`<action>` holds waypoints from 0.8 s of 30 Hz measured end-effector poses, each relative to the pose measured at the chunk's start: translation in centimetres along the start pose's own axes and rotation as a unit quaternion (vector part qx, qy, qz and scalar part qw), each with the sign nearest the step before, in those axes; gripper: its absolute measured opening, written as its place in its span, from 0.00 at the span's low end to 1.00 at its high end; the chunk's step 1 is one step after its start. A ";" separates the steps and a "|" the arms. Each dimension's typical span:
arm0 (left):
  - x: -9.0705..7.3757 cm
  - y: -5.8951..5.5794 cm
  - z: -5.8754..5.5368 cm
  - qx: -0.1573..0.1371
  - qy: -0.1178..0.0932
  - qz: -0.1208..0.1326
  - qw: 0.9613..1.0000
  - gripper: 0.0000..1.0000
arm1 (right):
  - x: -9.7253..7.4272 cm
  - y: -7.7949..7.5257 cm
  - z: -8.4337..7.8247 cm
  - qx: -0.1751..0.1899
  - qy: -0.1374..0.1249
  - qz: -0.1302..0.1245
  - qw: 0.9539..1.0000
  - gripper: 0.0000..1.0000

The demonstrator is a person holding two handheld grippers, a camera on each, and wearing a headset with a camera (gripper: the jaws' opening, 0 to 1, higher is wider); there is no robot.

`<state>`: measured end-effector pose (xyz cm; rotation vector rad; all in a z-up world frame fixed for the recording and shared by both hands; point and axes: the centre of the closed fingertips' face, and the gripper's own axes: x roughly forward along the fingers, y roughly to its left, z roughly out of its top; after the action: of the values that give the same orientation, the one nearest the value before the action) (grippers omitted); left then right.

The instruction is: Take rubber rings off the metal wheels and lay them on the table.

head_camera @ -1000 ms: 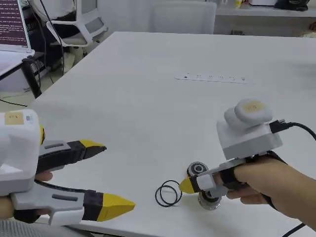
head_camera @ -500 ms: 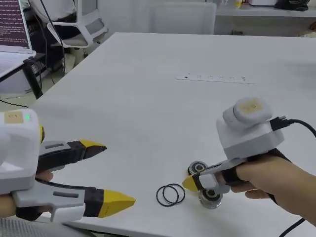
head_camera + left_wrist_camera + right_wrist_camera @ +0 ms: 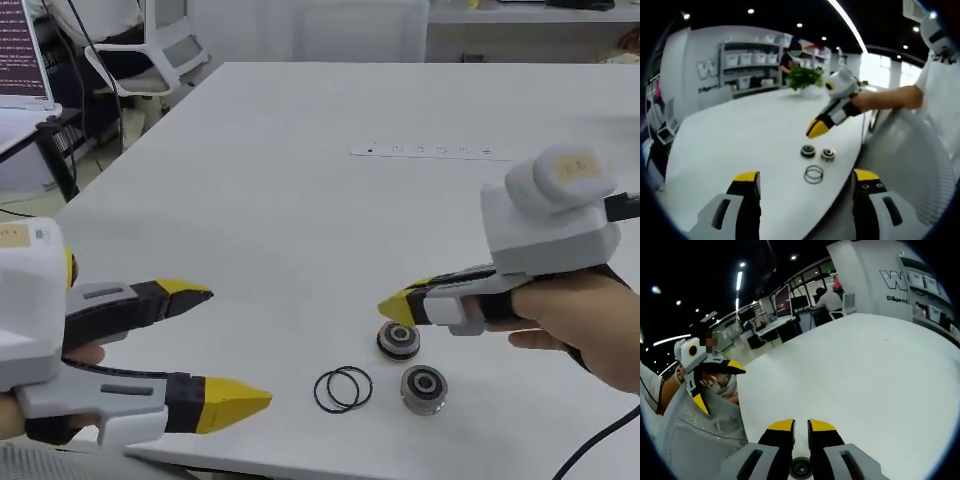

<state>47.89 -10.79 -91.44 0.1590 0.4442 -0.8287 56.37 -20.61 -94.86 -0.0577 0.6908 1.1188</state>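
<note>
Two metal wheels (image 3: 399, 340) (image 3: 424, 388) lie flat on the white table (image 3: 300, 200) near its front edge. Two thin black rubber rings (image 3: 343, 388) lie overlapped just left of them. My right gripper (image 3: 390, 303) hovers shut above the wheels, a little to their right, holding nothing. My left gripper (image 3: 230, 347) stands wide open to the left of the rings, at the table edge. In the left gripper view the rings (image 3: 813, 174) lie ahead between my jaws, with the wheels (image 3: 808, 150) (image 3: 828, 154) beyond and the right gripper (image 3: 817, 127) above them. One wheel (image 3: 801, 467) shows below the right gripper (image 3: 801, 426).
A white power strip (image 3: 425, 151) lies flat farther back on the table. Office chairs (image 3: 150, 50) and a monitor (image 3: 20, 50) stand off the table's left side. A mesh chair back (image 3: 900, 165) is close at the table's near edge.
My right gripper has lifted up and to the right, away from the wheels. The wheels and rings stay on the table. The left gripper has hardly moved.
</note>
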 end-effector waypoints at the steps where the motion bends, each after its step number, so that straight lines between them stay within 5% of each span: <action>1: 0.1 0.1 -0.1 0.014 0.009 -0.001 1.000 0.76 | -0.1 0.0 0.0 -0.002 -0.004 0.003 1.000 0.07; 6: 0.3 0.1 0.9 0.039 0.011 -0.001 0.999 0.76 | -0.9 -0.6 0.3 -0.003 -0.024 0.003 1.000 0.10; 15: 0.1 -0.1 5.3 0.081 -0.022 -0.016 0.996 0.76 | -1.3 -1.0 0.7 -0.034 -0.054 0.009 0.998 0.16; 24: 2.6 -1.0 8.5 0.112 -0.038 -0.037 0.992 0.75 | -1.4 -2.6 -1.0 -0.034 -0.029 -0.007 0.999 0.22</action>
<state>51.40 -15.79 -84.94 0.3199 0.2860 -0.9533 57.74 -23.28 -95.68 -0.0882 0.5997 1.1268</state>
